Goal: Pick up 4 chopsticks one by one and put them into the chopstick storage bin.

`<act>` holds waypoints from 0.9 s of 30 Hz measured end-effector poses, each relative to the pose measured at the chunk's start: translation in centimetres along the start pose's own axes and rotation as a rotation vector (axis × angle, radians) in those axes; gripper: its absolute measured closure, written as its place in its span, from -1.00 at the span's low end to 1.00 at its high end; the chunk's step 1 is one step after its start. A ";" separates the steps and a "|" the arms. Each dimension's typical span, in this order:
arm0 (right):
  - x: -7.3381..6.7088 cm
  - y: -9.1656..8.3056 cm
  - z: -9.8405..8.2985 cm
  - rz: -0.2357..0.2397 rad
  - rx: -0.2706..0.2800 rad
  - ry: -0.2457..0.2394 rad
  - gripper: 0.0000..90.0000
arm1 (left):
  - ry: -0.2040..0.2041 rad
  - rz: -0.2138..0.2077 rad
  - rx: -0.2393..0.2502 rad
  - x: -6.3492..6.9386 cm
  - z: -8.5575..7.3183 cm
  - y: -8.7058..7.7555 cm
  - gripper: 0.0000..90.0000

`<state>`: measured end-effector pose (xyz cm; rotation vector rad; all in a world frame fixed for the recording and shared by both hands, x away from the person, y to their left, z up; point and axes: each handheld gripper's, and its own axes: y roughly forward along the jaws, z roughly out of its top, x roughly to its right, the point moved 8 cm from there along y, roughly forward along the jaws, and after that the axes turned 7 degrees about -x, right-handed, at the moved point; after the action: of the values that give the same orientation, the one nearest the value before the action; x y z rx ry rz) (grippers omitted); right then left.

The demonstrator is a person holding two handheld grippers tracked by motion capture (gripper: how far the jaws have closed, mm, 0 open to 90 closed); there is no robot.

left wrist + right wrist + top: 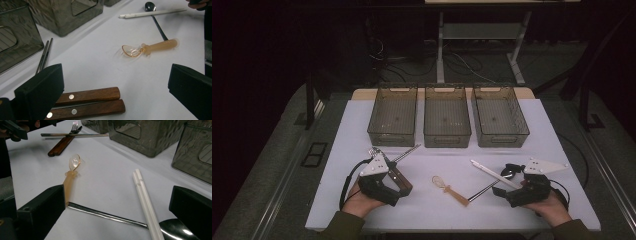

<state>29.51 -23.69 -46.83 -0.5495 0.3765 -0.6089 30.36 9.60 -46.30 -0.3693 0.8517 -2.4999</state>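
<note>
My left gripper (393,192) (115,92) rests open on the white table (437,210), its jaws standing either side of two wooden-handled cutlery pieces (399,178) (87,102), one of them a fork (74,125). Steel chopsticks (406,153) (43,55) lie just beyond. An orange baby spoon (449,189) (150,47) (71,175) lies mid-table. My right gripper (507,180) (115,212) is open too, with white chopsticks (489,171) (146,202) and a metal spoon (484,189) (105,215) lying between its jaws, untouched.
Three grey see-through bins stand in a row at the back: left (393,135), middle (447,137), right (501,136). Bare tabletop lies between bins and cutlery. Beyond the table are a desk frame and cables on the floor.
</note>
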 end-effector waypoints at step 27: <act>-0.1 -0.1 0.1 0.025 -0.002 0.015 -0.99 | 0.008 0.031 -0.032 -0.9 0.9 -0.4 -0.98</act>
<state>29.43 -23.60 -46.67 -0.5414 0.3979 -0.5893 31.31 9.89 -45.43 -0.3539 0.8947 -2.4633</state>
